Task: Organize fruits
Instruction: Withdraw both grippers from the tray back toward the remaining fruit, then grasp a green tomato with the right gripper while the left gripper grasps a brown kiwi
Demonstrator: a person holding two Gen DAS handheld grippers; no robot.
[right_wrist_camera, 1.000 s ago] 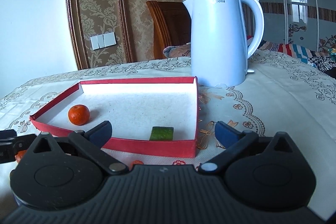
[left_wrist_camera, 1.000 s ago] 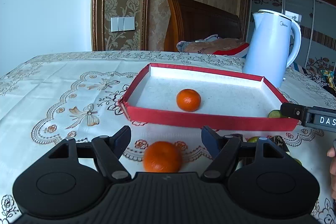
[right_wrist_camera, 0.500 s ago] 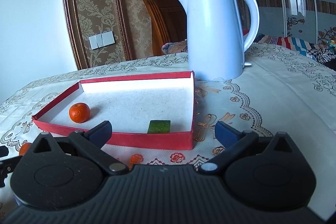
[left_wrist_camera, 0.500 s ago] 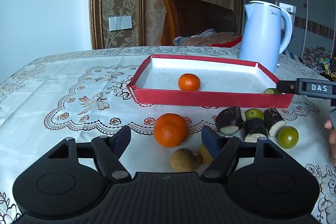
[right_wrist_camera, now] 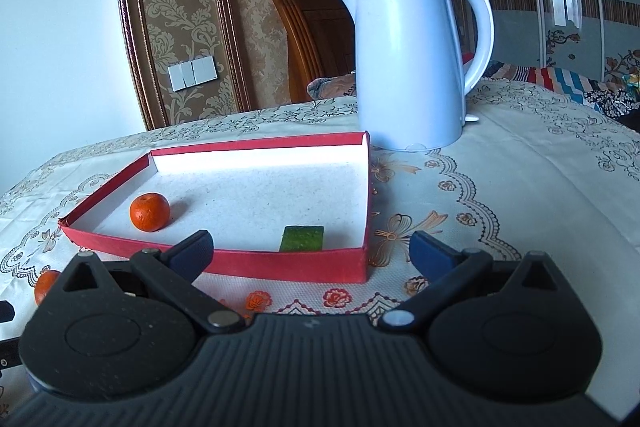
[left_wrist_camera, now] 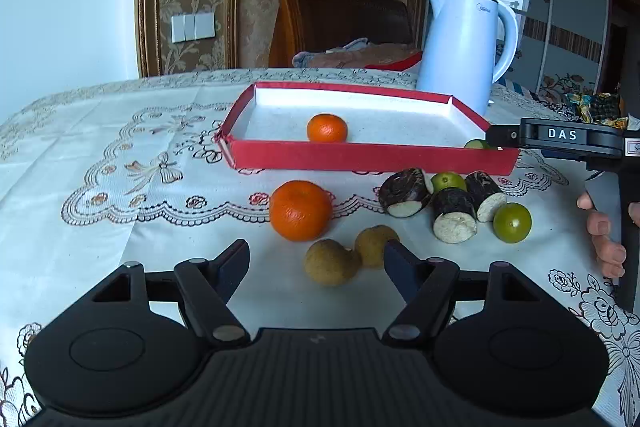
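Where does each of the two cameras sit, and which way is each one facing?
Left wrist: on the left gripper, open, facing loose fruit before the red tray; a hand shows.
Right wrist: on the right gripper, open, facing the tray's right corner and kettle.
Shared: tray, small orange, kettle.

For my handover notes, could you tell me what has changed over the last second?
The left gripper drew back, fingers open and empty, so the big orange looks farther off. Nothing was grasped or released. The right gripper, red tray and small orange stayed put.
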